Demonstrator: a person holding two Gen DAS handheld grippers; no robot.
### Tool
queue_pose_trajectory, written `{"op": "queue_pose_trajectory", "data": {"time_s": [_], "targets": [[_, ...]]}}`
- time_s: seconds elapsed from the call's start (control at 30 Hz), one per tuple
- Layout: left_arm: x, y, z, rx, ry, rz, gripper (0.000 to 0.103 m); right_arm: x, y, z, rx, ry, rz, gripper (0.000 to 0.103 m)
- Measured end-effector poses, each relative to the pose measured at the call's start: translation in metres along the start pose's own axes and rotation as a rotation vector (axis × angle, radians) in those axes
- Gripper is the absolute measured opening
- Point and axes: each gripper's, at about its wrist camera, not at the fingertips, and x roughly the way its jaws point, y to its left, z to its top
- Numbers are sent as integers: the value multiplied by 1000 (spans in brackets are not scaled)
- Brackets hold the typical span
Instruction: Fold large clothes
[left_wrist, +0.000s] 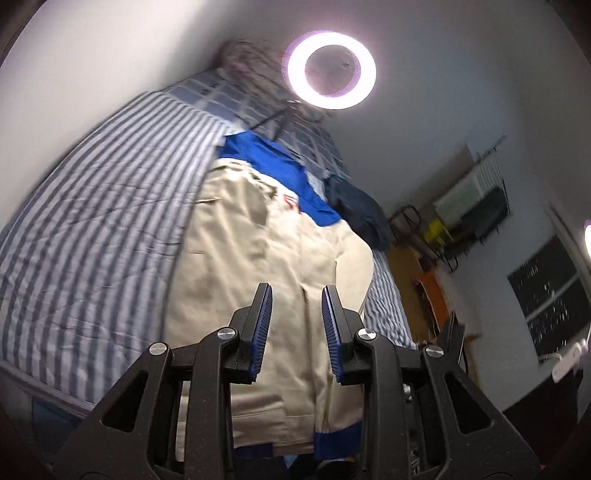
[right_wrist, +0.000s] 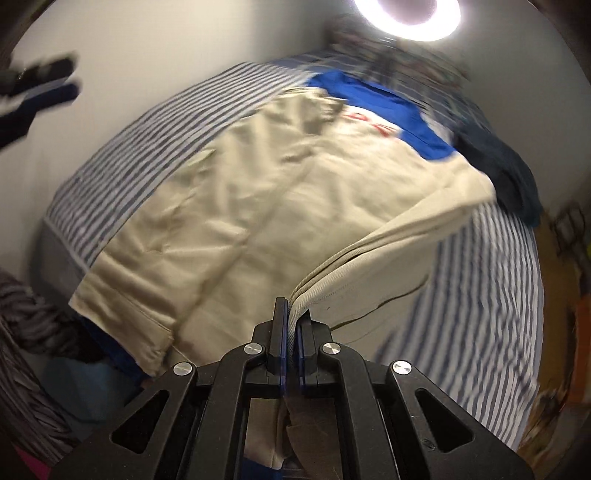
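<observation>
Right claw (right_wrist: 291, 317): jaws nearly closed, pinching a folded edge of the beige jacket (right_wrist: 258, 192) between its blue pads (right_wrist: 283, 332). From the pinch the gripped edge rises as a taut ridge toward 2 o'clock, clear of the rest of the cloth.

Left claw (left_wrist: 296, 295): jaws standing wide apart, holding nothing; the blue ribbed pads (left_wrist: 261, 325) frame the beige jacket (left_wrist: 266, 251) beyond them. In the right wrist view the left claw (right_wrist: 44, 85) appears blurred at 10 o'clock, well apart from the jacket.

Jacket: spread over the striped bed sheet (left_wrist: 92, 206), its blue collar part (left_wrist: 273, 166) at 12 o'clock and red lettering (left_wrist: 290, 201), too blurred to read, just below the blue. A blue hem band (left_wrist: 336, 439) lies at the near end, toward 6 o'clock.

Surroundings: a dark blue garment (left_wrist: 362, 210) lies on the bed just beside the jacket's far shoulder, at 1 o'clock. A ring light (left_wrist: 331, 70) glows at 12 o'clock. Shelving (left_wrist: 469, 206) with mixed items stands at 3 o'clock, and a dark window (left_wrist: 546, 280) below it.
</observation>
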Motion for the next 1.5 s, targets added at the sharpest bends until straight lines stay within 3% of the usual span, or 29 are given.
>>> {"op": "queue_pose_trajectory", "data": {"time_s": [0.2,0.33,0.43,0.63,0.7,0.77,0.9,1.13,1.23,1.5], "targets": [[-15,26,8,-67,-21,5,26,33,54,18,-201,77,5,3],[-10,29,8,-60,-21,26,26,60,63,19,-228,141,38,3],[-4,29,7,-56,-12,43,26,76,54,14,-173,178,105,5],[11,26,1,-23,9,94,26,59,1,10,62,151,384,10],[20,19,-6,5,41,96,26,36,-26,6,153,91,491,24],[32,11,-14,40,80,95,30,15,-52,1,215,27,539,36],[69,-10,-40,108,209,71,32,-5,-105,-3,310,-47,472,39],[130,-51,-94,248,420,45,32,22,-205,10,557,-110,372,42],[146,-53,-105,239,471,36,32,38,-234,21,611,-123,339,47],[158,-51,-104,229,475,66,32,84,-286,53,693,-157,277,55]]}}
